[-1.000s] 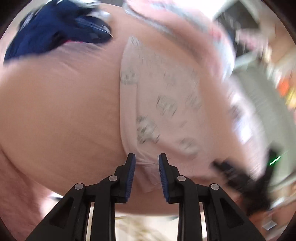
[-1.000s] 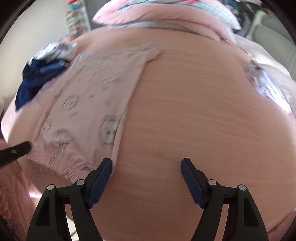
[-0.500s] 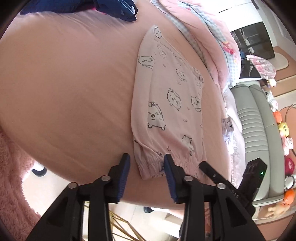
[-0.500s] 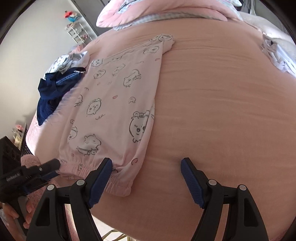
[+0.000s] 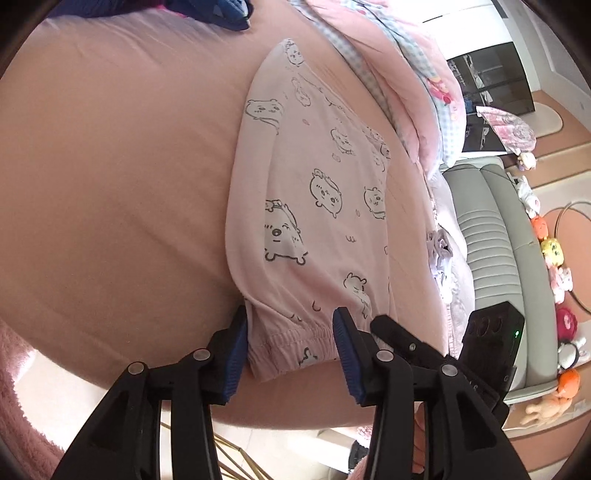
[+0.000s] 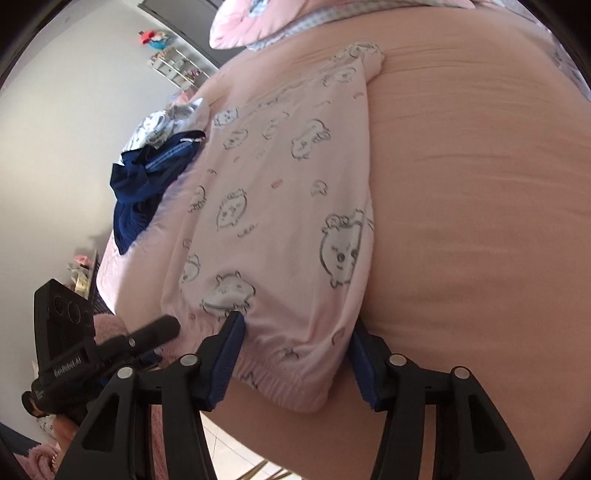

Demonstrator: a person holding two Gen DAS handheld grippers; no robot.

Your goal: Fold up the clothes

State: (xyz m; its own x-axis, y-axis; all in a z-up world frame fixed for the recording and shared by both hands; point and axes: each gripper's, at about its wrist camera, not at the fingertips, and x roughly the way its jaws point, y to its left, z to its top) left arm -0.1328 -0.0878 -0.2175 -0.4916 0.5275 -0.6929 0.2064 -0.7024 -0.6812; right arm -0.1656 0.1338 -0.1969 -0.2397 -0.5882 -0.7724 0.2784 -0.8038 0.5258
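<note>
Pyjama trousers [image 5: 306,206] lie on the bed [image 5: 110,166]; left tool [image 5: 290,341] and right tool [image 6: 297,349] are closing around the waistband, not yet pinching. Next: clamp, lift, fold away.

One pink printed pyjama garment [image 5: 314,221], one navy garment [image 6: 147,184] (bunched), two claws [image 5: 290,345] [image 6: 295,354], one bed [image 5: 110,184]

The navy garment [image 5: 207,9] is cut off by the left wrist view's top edge, and the right claw [image 6: 295,354] covers parts of the pink pyjama bottoms' [image 6: 288,229] elastic waistband [image 6: 280,373].
</note>
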